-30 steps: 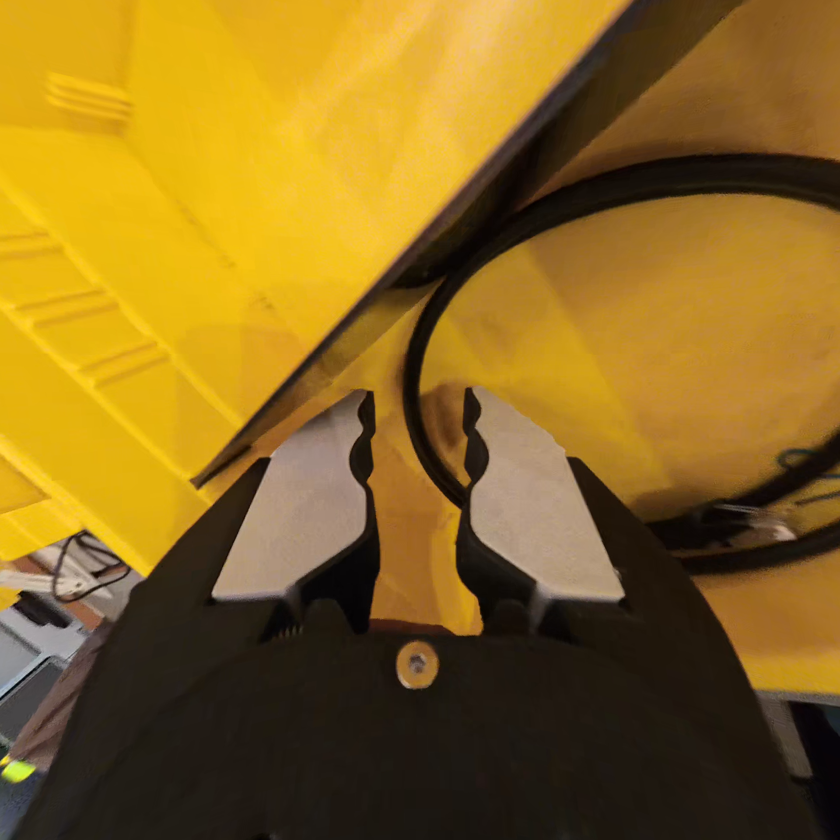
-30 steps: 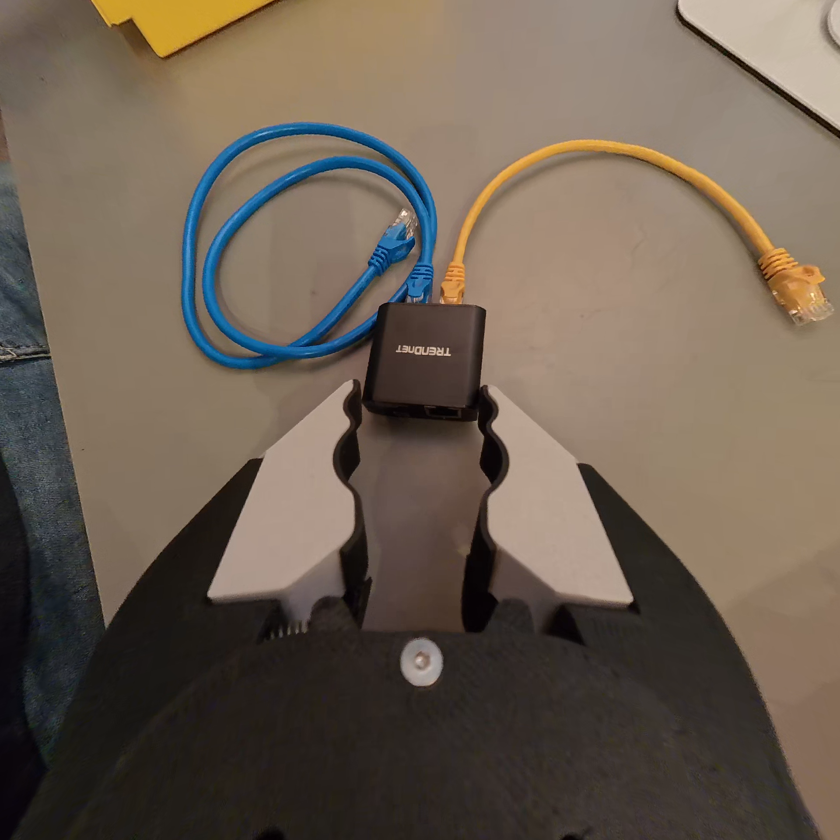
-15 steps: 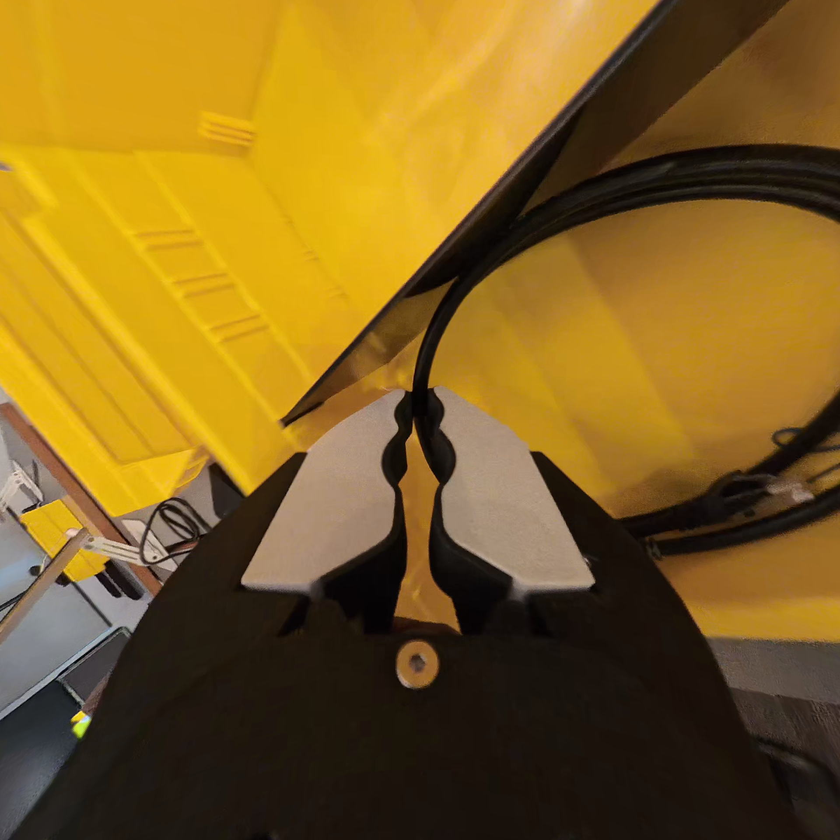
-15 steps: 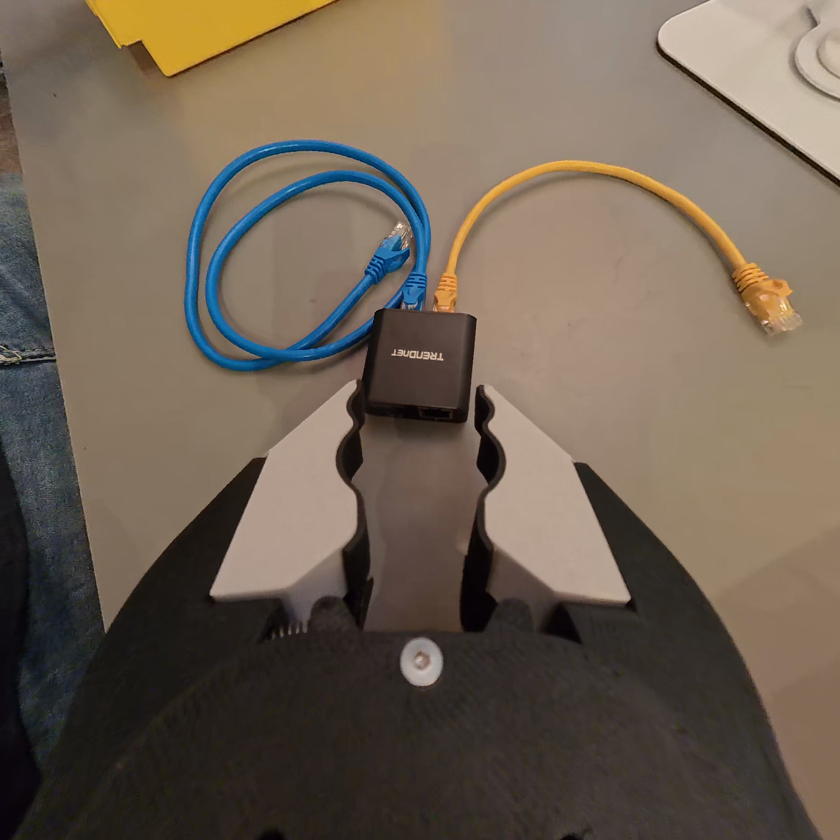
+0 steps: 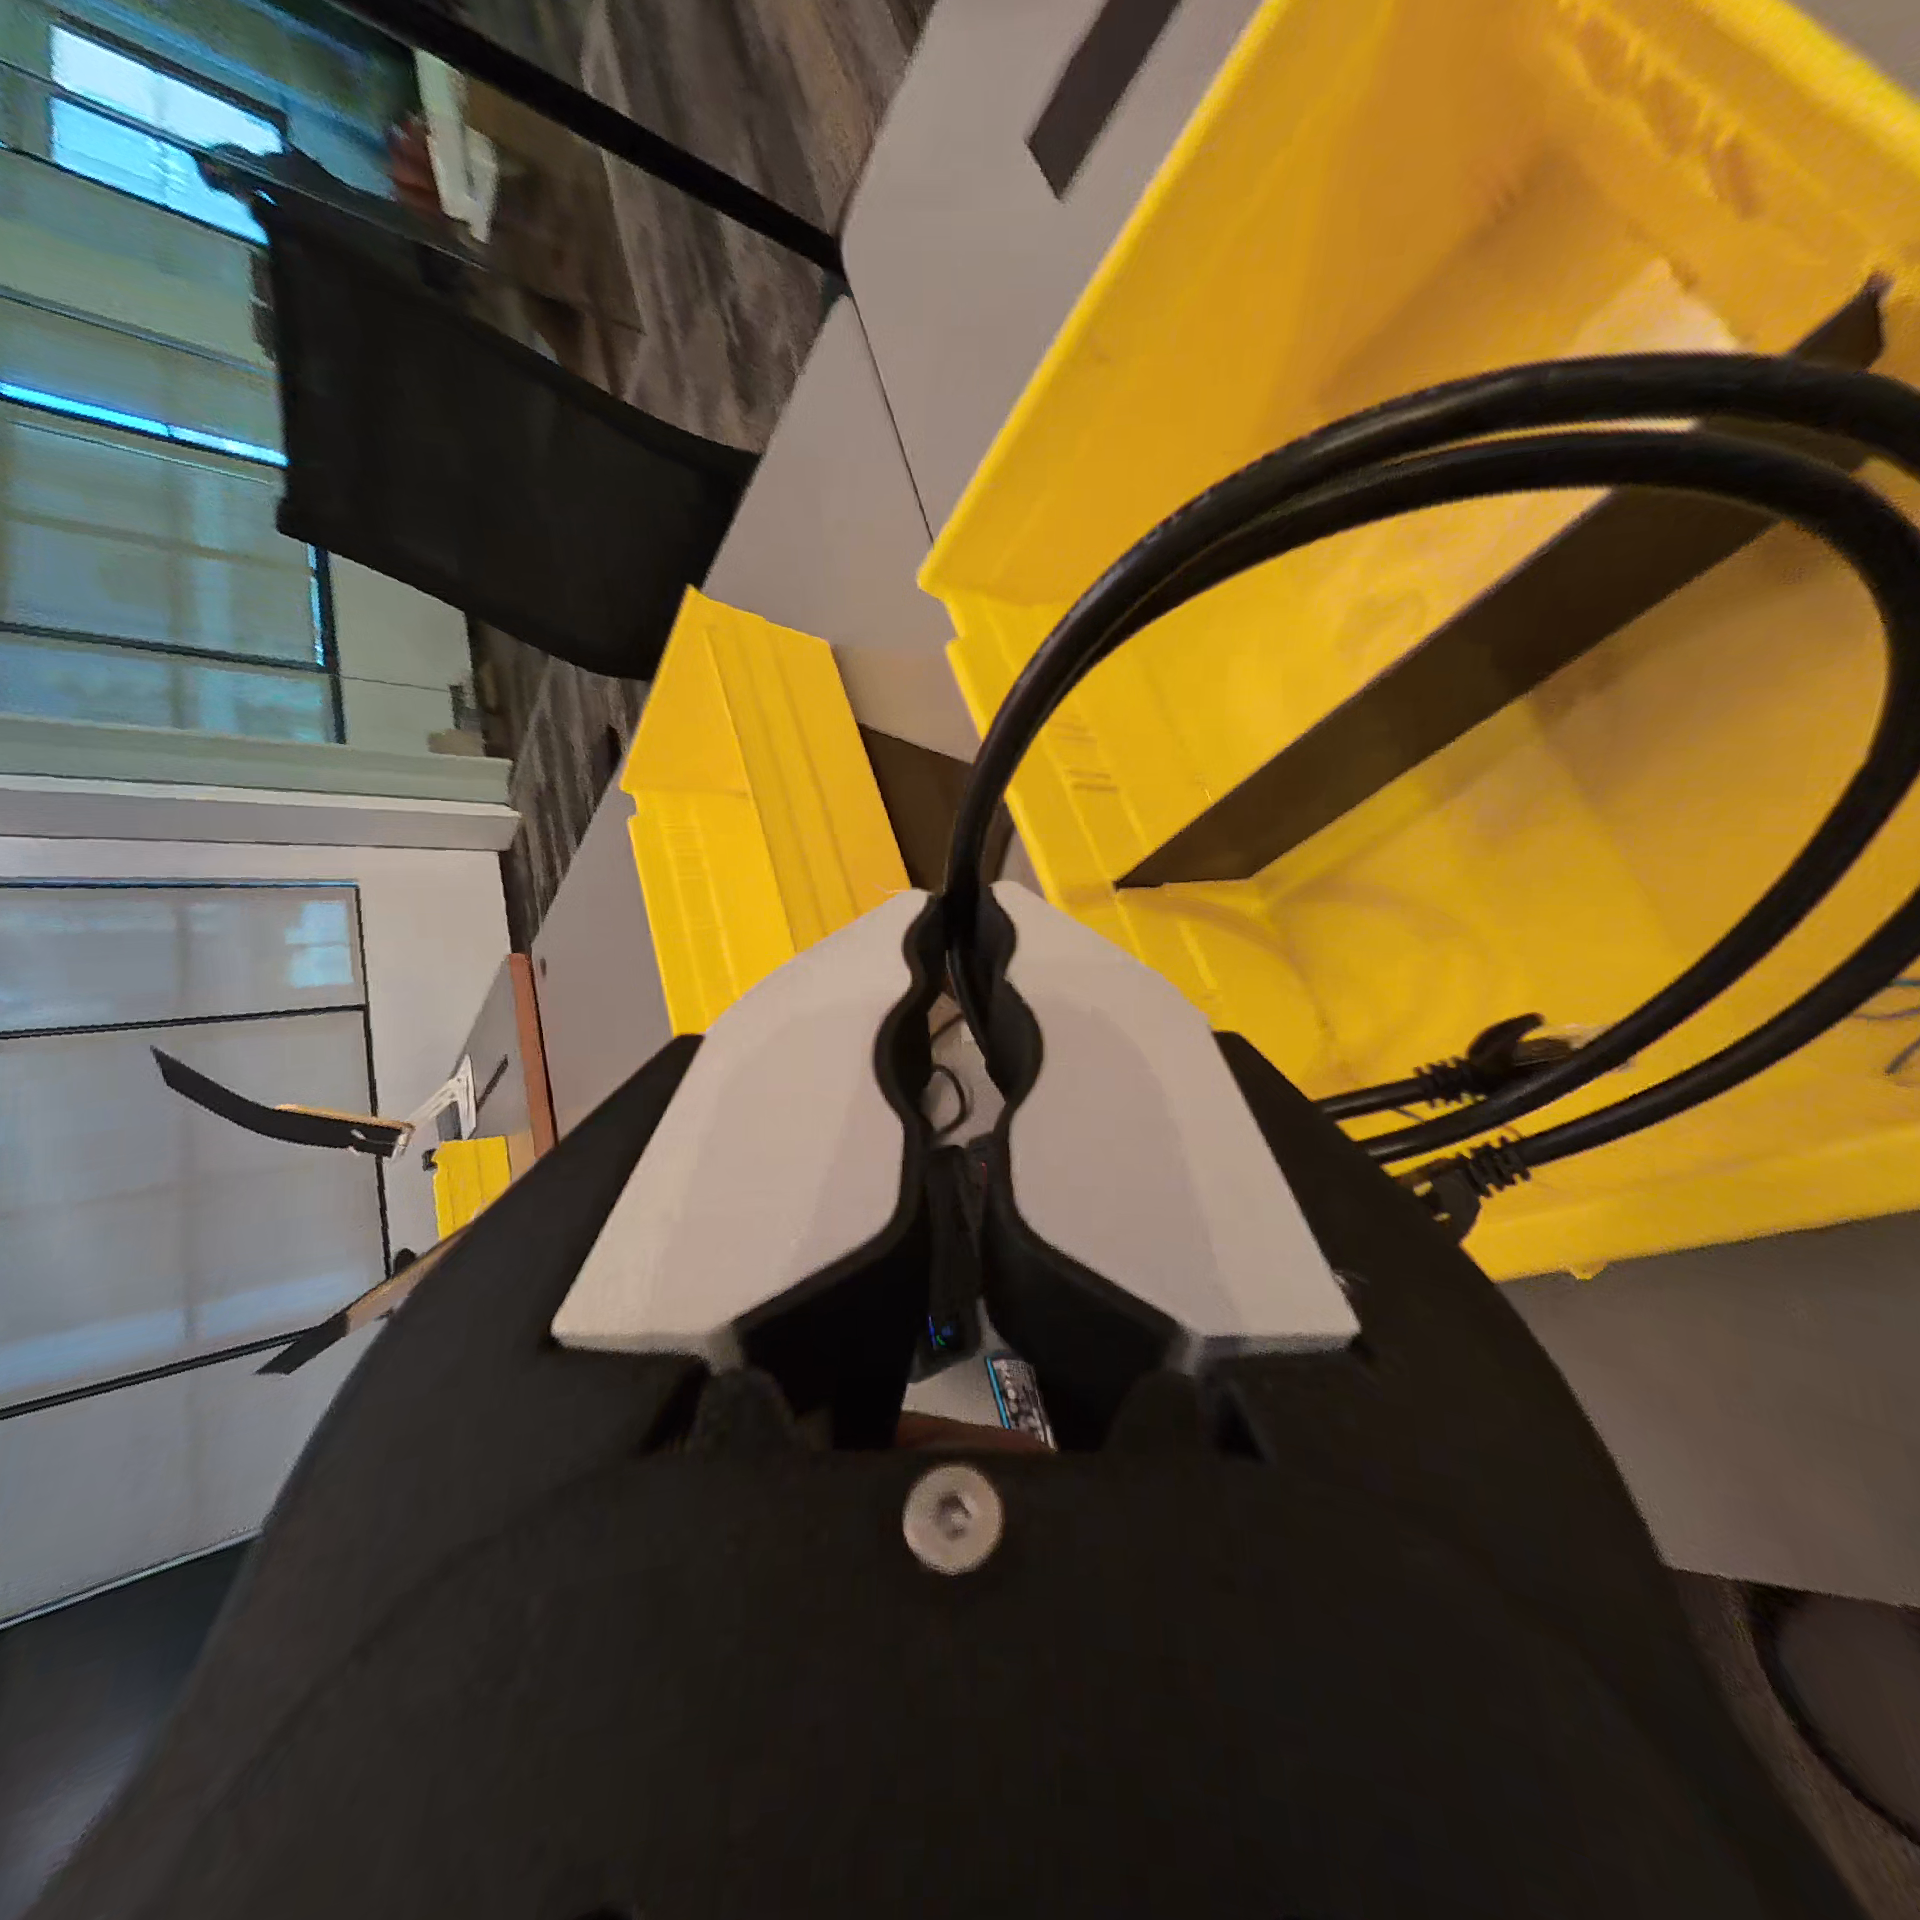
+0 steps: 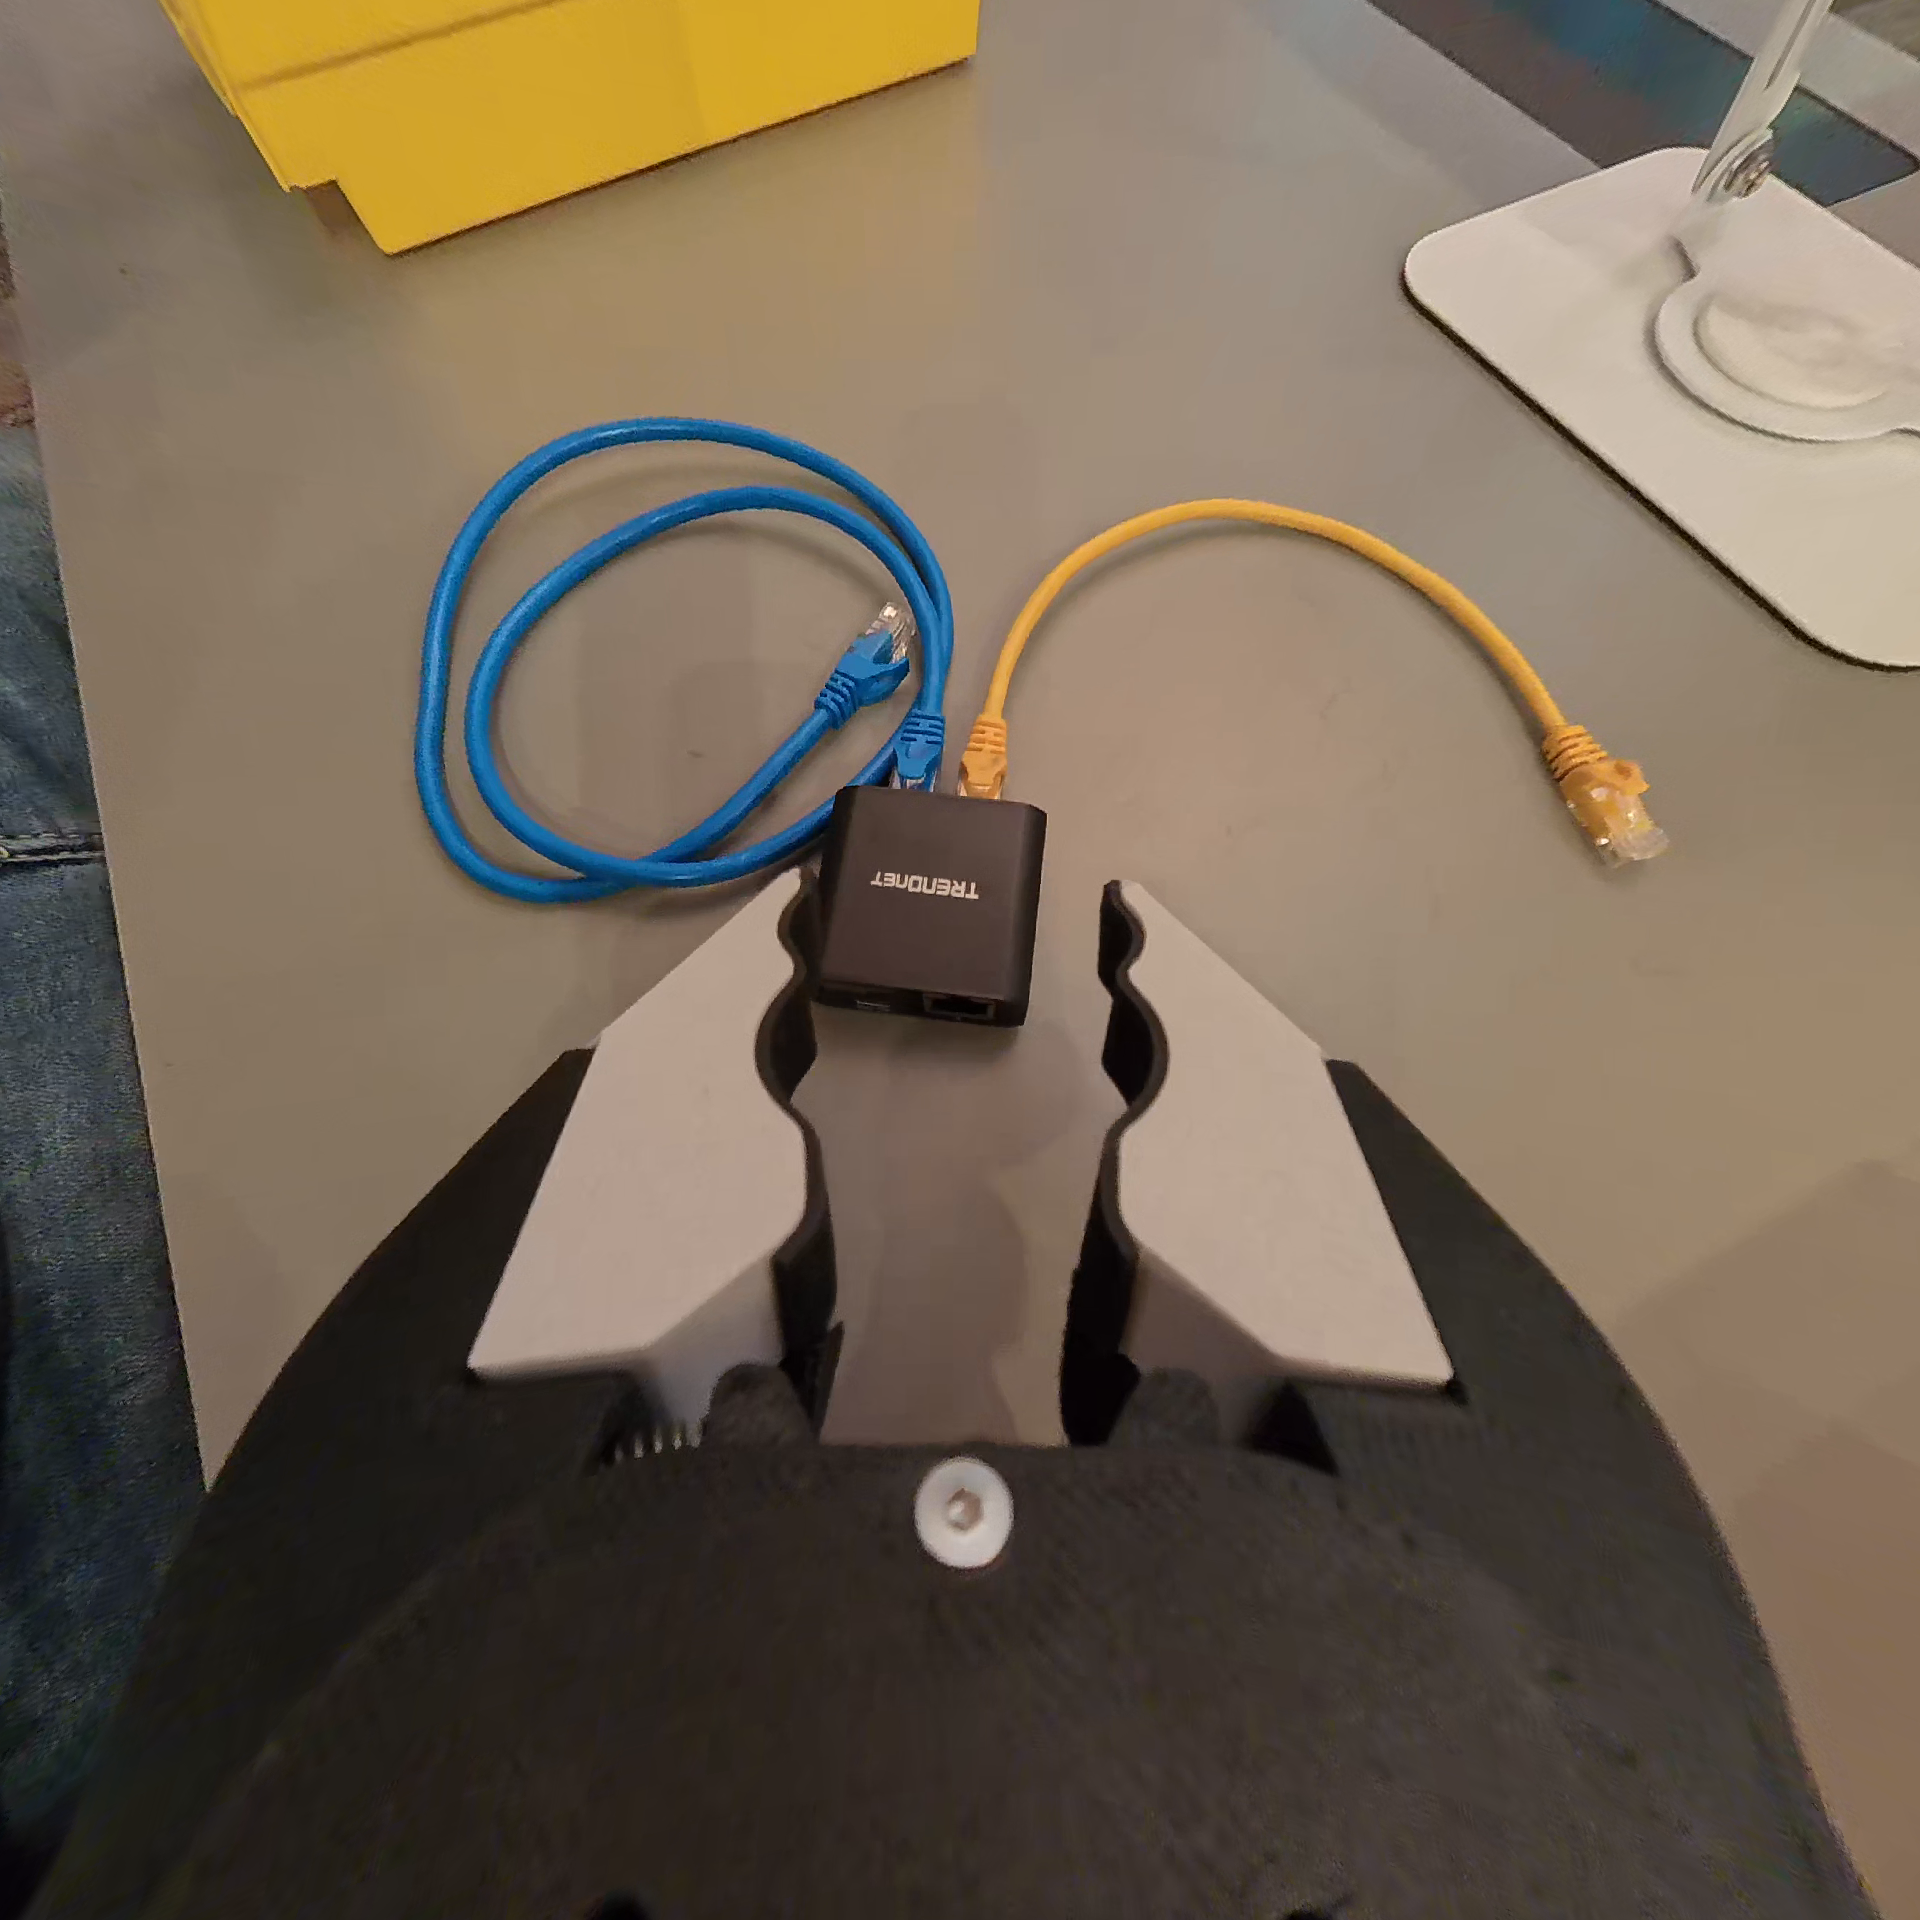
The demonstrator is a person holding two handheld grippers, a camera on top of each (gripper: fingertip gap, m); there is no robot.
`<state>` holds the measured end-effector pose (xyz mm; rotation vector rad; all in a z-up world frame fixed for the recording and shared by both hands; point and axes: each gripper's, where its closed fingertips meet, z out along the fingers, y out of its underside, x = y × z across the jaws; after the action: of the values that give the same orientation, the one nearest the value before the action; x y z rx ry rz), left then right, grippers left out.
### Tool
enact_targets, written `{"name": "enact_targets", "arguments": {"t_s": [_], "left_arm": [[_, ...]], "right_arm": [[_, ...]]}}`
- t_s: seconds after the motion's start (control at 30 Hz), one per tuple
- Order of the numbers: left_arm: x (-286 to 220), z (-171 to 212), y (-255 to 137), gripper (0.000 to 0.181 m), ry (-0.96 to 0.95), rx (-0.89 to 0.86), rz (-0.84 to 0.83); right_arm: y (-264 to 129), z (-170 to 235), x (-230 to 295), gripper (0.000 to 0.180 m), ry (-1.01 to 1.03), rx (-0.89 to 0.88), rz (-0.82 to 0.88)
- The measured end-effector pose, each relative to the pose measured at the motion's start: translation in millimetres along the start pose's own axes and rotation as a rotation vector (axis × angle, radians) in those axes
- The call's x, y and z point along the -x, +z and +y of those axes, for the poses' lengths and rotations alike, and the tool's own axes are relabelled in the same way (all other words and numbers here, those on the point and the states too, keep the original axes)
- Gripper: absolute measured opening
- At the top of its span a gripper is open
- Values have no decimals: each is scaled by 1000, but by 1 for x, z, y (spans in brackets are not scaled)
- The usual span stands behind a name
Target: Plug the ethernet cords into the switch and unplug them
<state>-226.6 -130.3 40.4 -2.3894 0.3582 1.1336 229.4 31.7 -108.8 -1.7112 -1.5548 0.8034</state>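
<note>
Left jaws pinch the black cord [image 5: 1049, 717]; right jaws gape, the switch [image 6: 930, 904] between their tips.

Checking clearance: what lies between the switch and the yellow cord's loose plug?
In the right wrist view, only bare table lies between the switch and loose plug.

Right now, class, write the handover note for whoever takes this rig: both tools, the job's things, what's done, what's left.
Left tool: shut on a coiled black cord, held up over the yellow bin.
Right tool: open, empty, its fingers either side of the black switch on the grey table.
Done: blue cord and yellow cord each have one end at the switch's far side, apparently plugged in; their other plugs lie loose.
Left: bring the black cord over, plug it in, probably into the free near-side port, then unplug all the cords.
</note>
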Motion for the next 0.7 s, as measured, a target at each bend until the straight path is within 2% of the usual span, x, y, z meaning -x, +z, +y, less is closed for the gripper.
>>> {"name": "enact_targets", "arguments": {"t_s": [0.23,0.4,0.57,0.7], "left_arm": [[18,-25,-29,5,13,-83,-76],[21,-60,-58,5,54,-194,-100],[-15,-130,-92,5,202,-355,-60],[-74,-184,-113,5,342,-478,48]], "right_arm": [[-7,-17,1,58,-50,-40,27],[-13,-20,-5,58,-58,-39,50],[-12,1,-13,59,-13,35,54],[-13,10,-8,60,-41,82,13]]}}
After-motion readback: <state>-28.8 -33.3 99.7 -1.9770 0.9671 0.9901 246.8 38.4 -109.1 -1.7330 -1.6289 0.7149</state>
